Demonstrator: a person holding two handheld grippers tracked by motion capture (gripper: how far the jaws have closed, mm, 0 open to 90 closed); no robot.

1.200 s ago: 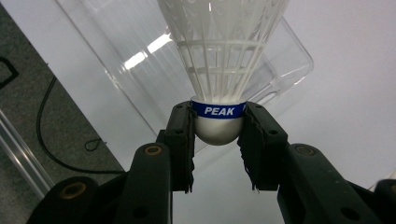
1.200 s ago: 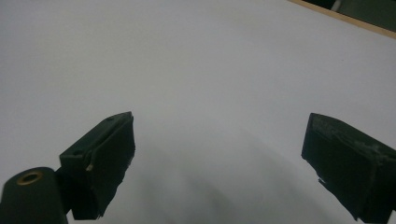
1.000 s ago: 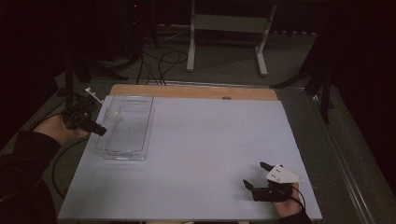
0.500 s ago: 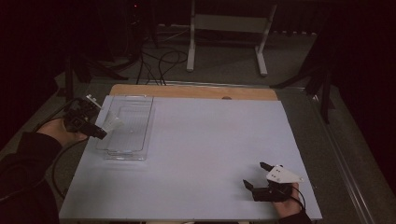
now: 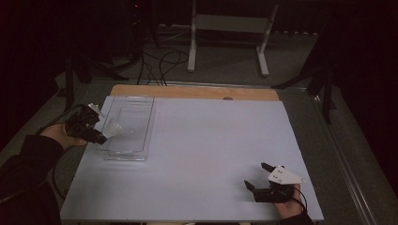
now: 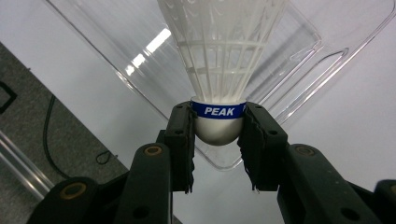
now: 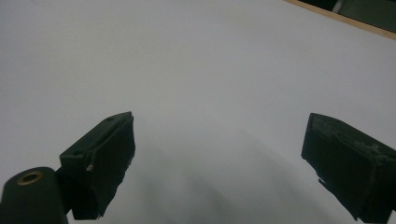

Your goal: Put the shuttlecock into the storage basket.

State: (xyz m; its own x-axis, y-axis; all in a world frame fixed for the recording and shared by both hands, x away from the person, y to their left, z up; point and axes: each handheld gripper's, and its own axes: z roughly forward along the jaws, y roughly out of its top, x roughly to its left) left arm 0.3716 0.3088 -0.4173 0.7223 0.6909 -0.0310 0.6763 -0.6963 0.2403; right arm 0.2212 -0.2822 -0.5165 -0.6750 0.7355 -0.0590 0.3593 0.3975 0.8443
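One white plastic shuttlecock (image 6: 219, 70) with a rounded white cork nose and a blue band reading PEAK sits clamped in the left gripper (image 6: 218, 130); we see both black pads pressing on the nose from either side, just below the band. Its mesh skirt fans out away from the jaws, over the near edge of a clear rectangular plastic tray (image 6: 327, 42). In the high view we find the shuttlecock (image 5: 112, 129) at the left long side of that tray (image 5: 133, 117), its skirt pointing inward over the rim, with the left gripper (image 5: 96, 135) just outside the tray wall and the person's left hand (image 5: 58, 136) and dark sleeve behind it. Whether the skirt touches the tray floor we cannot tell.

The tray lies at the far left of a pale white sheet (image 5: 202, 140) that covers the table, and a strip of bare wooden board (image 5: 187, 92) shows along the sheet's far edge.

Well apart from all this, at the near right corner of the sheet, we see the right gripper (image 5: 256, 176) resting low, its jaws spread wide with nothing between them. In the right gripper view we look along those two black jaws onto bare white sheet (image 7: 210, 70).
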